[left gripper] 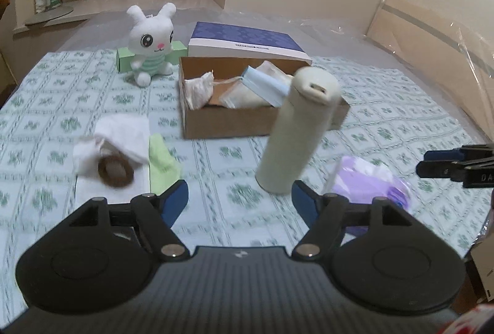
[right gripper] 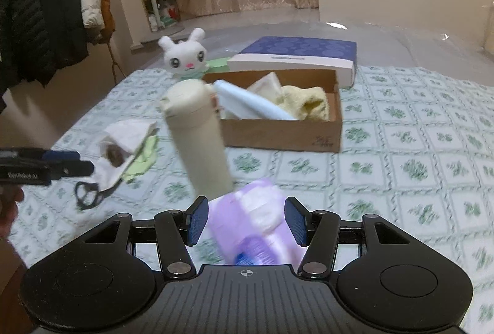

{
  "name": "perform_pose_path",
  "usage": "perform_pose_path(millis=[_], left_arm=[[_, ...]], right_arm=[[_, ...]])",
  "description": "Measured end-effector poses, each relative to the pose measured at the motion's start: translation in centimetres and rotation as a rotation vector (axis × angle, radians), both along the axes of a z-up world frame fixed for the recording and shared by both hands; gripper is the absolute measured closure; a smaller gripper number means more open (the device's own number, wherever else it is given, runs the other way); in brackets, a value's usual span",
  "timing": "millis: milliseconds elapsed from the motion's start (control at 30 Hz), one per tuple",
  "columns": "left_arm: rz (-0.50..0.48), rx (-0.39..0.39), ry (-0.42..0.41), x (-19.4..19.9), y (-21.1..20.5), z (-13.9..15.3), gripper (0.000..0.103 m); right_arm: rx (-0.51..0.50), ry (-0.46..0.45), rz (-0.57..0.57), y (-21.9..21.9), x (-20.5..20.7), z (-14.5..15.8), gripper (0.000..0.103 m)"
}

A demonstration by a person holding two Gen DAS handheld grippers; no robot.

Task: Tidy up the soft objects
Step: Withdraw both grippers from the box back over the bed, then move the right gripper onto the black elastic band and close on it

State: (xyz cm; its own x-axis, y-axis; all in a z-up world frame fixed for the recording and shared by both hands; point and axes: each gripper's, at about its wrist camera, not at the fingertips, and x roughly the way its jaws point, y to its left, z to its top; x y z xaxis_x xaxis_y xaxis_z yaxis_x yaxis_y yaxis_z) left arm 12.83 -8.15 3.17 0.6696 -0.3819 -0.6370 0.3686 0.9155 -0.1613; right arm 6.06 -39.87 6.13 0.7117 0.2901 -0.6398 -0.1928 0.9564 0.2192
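Left gripper point(left gripper: 240, 199) hung above the bedspread point(left gripper: 386, 124) with its jaws spread wide and nothing between them; the cream flask point(left gripper: 296, 130) stood upright just beyond its right fingertip, apart from it as far as could be told. Right gripper point(right gripper: 244, 219) stood about half open, and a purple packet point(right gripper: 256, 226) lay between its blue pads point(right gripper: 197, 221) — whether the pads pressed on it or only framed it from above could not be settled, so no grip is claimed.

Cardboard box point(right gripper: 278, 133) sat mid-bed with its lid point(left gripper: 247, 40) set behind it, presumably the collecting place: a yellow towel point(right gripper: 308, 102), a pale blue bundle point(right gripper: 253, 102) and some whitish cloth already lay inside. Still outside were a heap of white cloth point(left gripper: 120, 133) on a green cloth point(left gripper: 162, 164), left of the flask, and the plush rabbit point(left gripper: 152, 43) propped against a green carton point(left gripper: 179, 51) at the far edge. My reading: the packet was next in line for the box.

Poorly seen:
- both views were smeared by motion, nearer items worst
- a brown ring point(left gripper: 115, 170) on the white heap — material unclear
- black scissors point(right gripper: 89, 195) showed only in the right view
- the packet's near end ran under the gripper body, its print unreadable
- the flask hid the box's near corner in both views
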Motion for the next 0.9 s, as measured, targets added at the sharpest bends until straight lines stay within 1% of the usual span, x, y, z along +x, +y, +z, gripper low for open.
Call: perform_pose_path(millis=[67, 200, 400, 633, 767, 900], left_arm=[[0.006, -0.008, 0.001, -1.4, 0.2, -0.1, 0.030], [0.021, 0.001, -0.013, -4.3, 0.6, 0.0, 0.028], [0.048, 0.016, -0.035, -7.2, 2.4, 0.3, 0.028], [0.109, 0.040, -0.042, -8.7, 5.5, 0.4, 0.028], [0.150, 0.055, -0.042, -9.1, 7.2, 0.1, 0.028], [0.179, 0.051, -0.035, -9.0, 8.9, -0.3, 0.028]], right_arm=[[0.016, -0.004, -0.005, 1.1, -1.3, -0.1, 0.048], [0.034, -0.006, 0.013, 3.4, -3.3, -0.6, 0.048], [0.049, 0.002, 0.020, 6.7, -5.9, -1.3, 0.048], [0.087, 0.013, 0.032, 9.5, -7.3, -1.8, 0.048], [0.083, 0.016, 0.057, 10.9, -7.4, -2.0, 0.048], [0.074, 0.010, 0.082, 12.3, -7.1, -2.0, 0.048]])
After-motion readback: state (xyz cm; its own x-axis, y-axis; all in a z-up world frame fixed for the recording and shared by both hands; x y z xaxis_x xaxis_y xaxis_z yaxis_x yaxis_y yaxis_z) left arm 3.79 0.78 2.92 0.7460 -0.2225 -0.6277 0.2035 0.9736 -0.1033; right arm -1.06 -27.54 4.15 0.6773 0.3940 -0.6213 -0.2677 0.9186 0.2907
